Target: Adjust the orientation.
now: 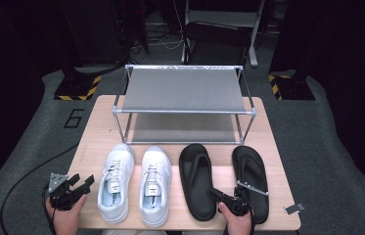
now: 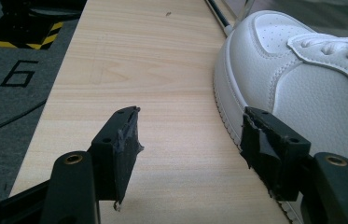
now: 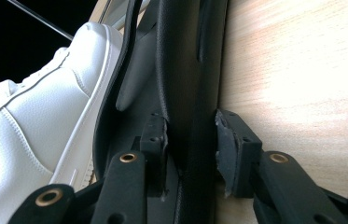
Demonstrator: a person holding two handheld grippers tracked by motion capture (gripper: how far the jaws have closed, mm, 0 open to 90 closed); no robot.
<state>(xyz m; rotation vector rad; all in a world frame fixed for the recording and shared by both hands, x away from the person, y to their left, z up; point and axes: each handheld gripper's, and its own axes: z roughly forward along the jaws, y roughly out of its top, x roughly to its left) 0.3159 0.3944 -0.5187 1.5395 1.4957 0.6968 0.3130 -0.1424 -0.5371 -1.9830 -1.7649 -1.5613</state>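
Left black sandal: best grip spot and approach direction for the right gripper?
Grip the raised side rim of the left black sandal near its heel, coming from the person's side of the table. The rim is a thin upright wall there, and the right gripper already has one of its jaws inside the footbed and the other outside it. Probably close and lift.

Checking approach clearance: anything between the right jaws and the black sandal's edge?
Nothing visible. The right gripper already straddles the left black sandal's rim, jaws open on either side, white sneaker off to one side.
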